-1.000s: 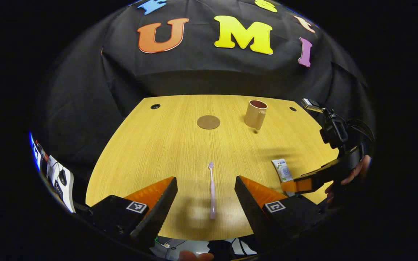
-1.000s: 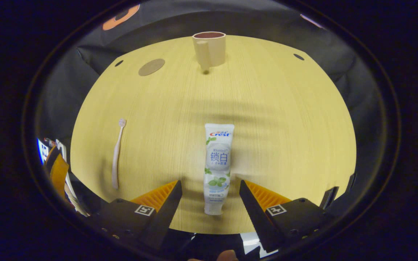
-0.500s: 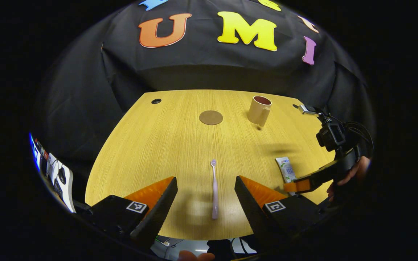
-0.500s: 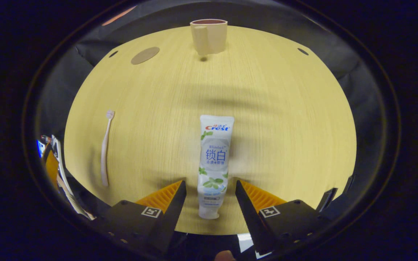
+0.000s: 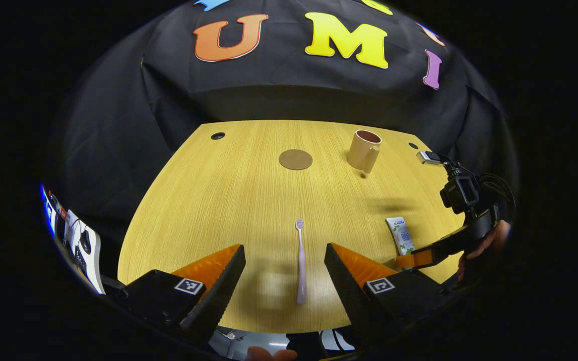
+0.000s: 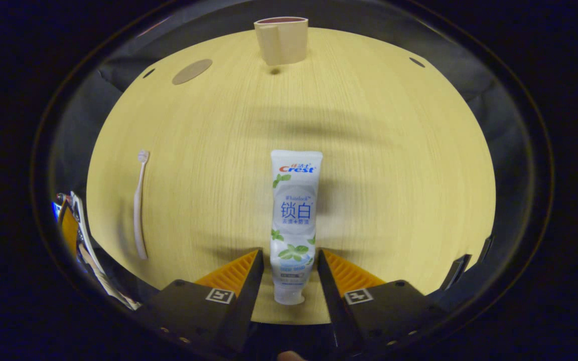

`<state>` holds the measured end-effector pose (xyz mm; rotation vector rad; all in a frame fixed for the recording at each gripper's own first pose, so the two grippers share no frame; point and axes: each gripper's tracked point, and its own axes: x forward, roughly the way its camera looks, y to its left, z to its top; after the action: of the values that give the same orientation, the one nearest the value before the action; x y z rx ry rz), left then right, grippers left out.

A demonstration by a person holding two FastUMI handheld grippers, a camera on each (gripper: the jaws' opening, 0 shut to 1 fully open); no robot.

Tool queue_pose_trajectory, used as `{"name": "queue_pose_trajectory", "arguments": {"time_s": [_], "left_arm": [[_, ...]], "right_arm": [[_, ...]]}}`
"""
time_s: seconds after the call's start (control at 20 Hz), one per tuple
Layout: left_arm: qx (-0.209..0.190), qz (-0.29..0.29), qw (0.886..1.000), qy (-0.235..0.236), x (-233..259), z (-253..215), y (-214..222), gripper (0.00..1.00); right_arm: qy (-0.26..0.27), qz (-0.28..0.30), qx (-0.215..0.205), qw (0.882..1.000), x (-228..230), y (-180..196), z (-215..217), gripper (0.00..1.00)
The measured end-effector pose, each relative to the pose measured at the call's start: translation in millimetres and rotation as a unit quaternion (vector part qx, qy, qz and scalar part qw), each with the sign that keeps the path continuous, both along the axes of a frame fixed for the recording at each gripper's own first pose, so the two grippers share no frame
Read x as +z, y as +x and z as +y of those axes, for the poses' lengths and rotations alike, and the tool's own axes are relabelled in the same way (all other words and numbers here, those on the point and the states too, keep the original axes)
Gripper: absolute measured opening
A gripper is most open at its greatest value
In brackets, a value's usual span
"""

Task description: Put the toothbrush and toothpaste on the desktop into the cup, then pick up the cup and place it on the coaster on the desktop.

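My tongs over toothbrush and toothpaste

Left tongs [image 5: 285, 273] gape around the toothbrush [image 5: 300, 260] at lower centre. Right tongs [image 6: 286, 273] flank the toothpaste [image 6: 293, 220]; whether they press it, I cannot tell. Cup [image 6: 281, 40] top centre, coaster [image 6: 192, 71] upper left on the surface [image 6: 394, 165].

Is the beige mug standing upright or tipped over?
Upright: the beige mug stands on the wooden desktop with its open mouth facing up, handle at its side.

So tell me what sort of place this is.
Likely a staged recording booth, not a bathroom: a bare wooden desk backed by black cloth, a hand-held tool, and equipment beside the desk.
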<state>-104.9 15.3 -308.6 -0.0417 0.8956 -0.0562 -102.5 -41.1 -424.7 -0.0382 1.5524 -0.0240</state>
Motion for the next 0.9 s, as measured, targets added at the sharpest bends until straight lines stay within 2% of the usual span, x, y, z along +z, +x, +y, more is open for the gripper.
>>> {"name": "queue_pose_trajectory", "arguments": {"time_s": [0.05, 0.25, 0.55, 0.9], "left_arm": [[-0.002, 0.004, 1.000, -0.002, -1, -1, -1, 1.00], [-0.016, 0.027, 0.999, -0.015, -11, -8, -7, 1.00], [-0.028, 0.073, 0.997, -0.029, -36, -19, -14, 1.00], [0.002, 0.140, 0.989, -0.052, -75, -22, -17, 1.00]], "right_arm": [[-0.001, 0.002, -0.001, 1.000, -2, -1, -1, 0.54], [0.003, 0.015, -0.007, 1.000, -4, -3, -1, 0.46], [0.008, 0.020, 0.002, 1.000, -4, -3, -3, 0.45], [0.020, 0.025, -0.001, 0.999, -1, -3, -2, 0.41]]}}
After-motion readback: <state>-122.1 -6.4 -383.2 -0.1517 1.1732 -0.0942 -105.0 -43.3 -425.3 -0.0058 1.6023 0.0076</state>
